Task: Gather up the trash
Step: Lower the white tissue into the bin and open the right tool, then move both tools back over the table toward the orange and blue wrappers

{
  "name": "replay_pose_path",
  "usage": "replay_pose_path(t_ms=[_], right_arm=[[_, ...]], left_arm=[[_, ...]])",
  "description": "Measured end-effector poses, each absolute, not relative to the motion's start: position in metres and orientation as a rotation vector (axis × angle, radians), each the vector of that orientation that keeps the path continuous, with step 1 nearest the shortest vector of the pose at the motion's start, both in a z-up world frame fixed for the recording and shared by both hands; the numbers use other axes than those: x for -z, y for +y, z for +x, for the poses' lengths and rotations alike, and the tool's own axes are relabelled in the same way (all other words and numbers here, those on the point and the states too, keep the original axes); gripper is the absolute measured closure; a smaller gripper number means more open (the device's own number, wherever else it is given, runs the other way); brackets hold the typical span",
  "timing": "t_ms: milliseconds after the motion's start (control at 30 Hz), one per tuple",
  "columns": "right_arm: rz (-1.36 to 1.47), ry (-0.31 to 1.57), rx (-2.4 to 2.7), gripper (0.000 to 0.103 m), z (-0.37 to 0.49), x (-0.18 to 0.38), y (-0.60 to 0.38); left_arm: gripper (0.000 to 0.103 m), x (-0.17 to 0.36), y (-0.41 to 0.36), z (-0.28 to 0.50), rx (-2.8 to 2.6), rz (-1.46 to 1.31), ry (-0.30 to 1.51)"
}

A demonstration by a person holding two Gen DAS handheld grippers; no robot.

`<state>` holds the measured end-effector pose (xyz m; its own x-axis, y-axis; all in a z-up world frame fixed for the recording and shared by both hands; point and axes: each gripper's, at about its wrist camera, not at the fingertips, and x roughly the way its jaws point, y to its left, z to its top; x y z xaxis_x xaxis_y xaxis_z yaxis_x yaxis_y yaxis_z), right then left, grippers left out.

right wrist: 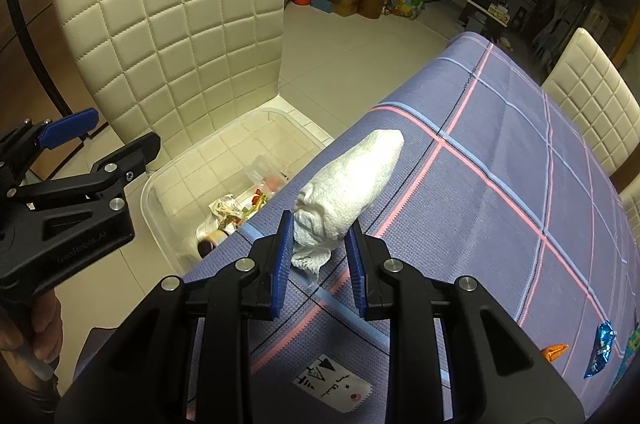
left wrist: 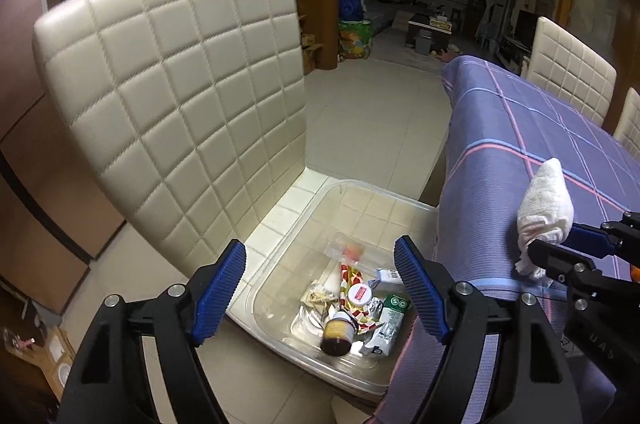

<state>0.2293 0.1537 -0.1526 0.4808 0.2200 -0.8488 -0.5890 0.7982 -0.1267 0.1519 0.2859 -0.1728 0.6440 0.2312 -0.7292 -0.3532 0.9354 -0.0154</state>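
Note:
A clear plastic bin [left wrist: 384, 190] [right wrist: 160, 180] sits on the chair seat beside the table. It holds trash: a small brown jar [left wrist: 338, 334], a white carton [left wrist: 386, 328] and striped candy wrappers [left wrist: 352, 280]. My left gripper [left wrist: 320, 252] [right wrist: 120, 132] hangs open above the bin with nothing between its blue pads. My right gripper [right wrist: 320, 228] [left wrist: 556, 240] is shut on the near end of a rolled white cloth [right wrist: 352, 184] [left wrist: 544, 204], which lies at the table's edge. A blue wrapper [right wrist: 600, 348] and an orange wrapper [right wrist: 554, 351] lie on the table at right.
The table wears a purple plaid cloth [right wrist: 500, 164] [left wrist: 520, 128] with a white label [right wrist: 332, 382] near me. The cream quilted chair back [left wrist: 172, 96] rises behind the bin. More cream chairs [right wrist: 592, 92] stand across the table. A hand [right wrist: 36, 328] holds the left gripper's handle.

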Motion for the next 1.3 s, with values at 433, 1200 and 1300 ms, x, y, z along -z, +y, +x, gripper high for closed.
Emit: replay_pose_path(t_ms=[433,1200,1300], right_arm=[[-0.461,0.924,-0.565,0.076,0.222,0.148,0.177],[-0.447,0.851,-0.556,0.03,0.219,0.135,0.177],[-0.442,0.846,-0.543,0.03,0.216,0.131,0.165]], left_arm=[[0.028,0.177,0.313,0.13,-0.42,-0.198,0.802],[0.028,0.174,0.314,0.124,-0.417,-0.216,0.807],[0.028,0.168,0.305,0.124,-0.399,-0.205,0.802]])
